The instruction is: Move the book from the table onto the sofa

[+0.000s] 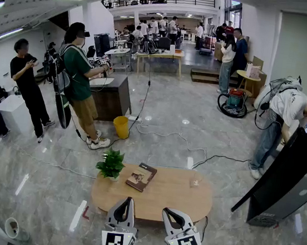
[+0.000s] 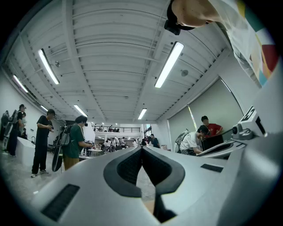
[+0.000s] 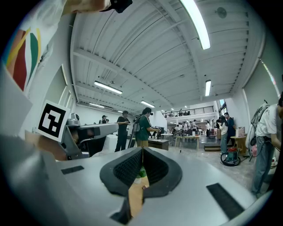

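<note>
Jaws clenched on nothing, the left gripper (image 1: pixel 125 202) and right gripper (image 1: pixel 174 214) are held at the desk's (image 1: pixel 177 195) near edge. The book (image 1: pixel 141 177) is seen lying near the far edge, beside a plant (image 1: pixel 111 164); the move is judged not yet begun.

Ahead of the left tongs (image 1: pixel 127 201) the counter (image 1: pixel 151 203) is bare up to the book (image 1: pixel 141 177); a potted plant (image 1: pixel 111 164) stands further left.
</note>
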A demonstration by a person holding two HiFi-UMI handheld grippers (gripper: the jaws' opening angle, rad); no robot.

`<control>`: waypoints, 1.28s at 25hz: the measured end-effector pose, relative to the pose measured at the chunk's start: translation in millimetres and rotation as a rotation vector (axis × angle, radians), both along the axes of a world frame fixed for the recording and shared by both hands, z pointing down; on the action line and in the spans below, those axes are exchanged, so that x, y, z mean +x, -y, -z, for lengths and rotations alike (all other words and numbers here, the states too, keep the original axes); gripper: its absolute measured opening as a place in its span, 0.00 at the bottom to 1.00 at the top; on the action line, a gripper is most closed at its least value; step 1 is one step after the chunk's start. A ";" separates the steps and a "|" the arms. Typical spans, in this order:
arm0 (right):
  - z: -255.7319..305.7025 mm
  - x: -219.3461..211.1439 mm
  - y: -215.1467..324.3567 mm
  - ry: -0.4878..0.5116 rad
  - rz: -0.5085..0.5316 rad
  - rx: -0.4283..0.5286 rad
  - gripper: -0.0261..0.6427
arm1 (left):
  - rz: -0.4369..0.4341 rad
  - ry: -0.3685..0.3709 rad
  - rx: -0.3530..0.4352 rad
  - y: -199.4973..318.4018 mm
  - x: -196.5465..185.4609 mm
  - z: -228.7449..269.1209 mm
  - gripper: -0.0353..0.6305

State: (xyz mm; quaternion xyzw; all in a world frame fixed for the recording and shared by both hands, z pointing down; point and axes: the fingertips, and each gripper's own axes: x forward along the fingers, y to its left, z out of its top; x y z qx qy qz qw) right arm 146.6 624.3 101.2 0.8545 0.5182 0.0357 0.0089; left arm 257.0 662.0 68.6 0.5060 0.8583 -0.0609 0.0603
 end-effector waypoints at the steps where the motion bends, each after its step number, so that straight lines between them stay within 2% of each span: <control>1: -1.6 0.4 1.0 0.001 -0.002 0.005 0.06 | -0.002 0.000 0.004 1.2 -0.1 -1.5 0.06; 11: -7.6 -4.6 6.5 -0.019 -0.012 0.025 0.06 | -0.016 0.007 0.011 5.2 -5.8 -2.4 0.06; 16: -8.1 -16.5 7.0 -0.020 -0.044 0.002 0.06 | -0.020 0.001 0.017 6.5 -12.0 -5.4 0.06; 24: -8.6 -42.0 6.1 -0.049 -0.068 0.009 0.06 | -0.047 -0.019 0.013 2.3 -40.4 -1.8 0.06; 32: -4.3 -62.0 10.3 -0.108 0.038 -0.076 0.06 | -0.077 -0.068 -0.016 4.8 -76.3 -9.7 0.06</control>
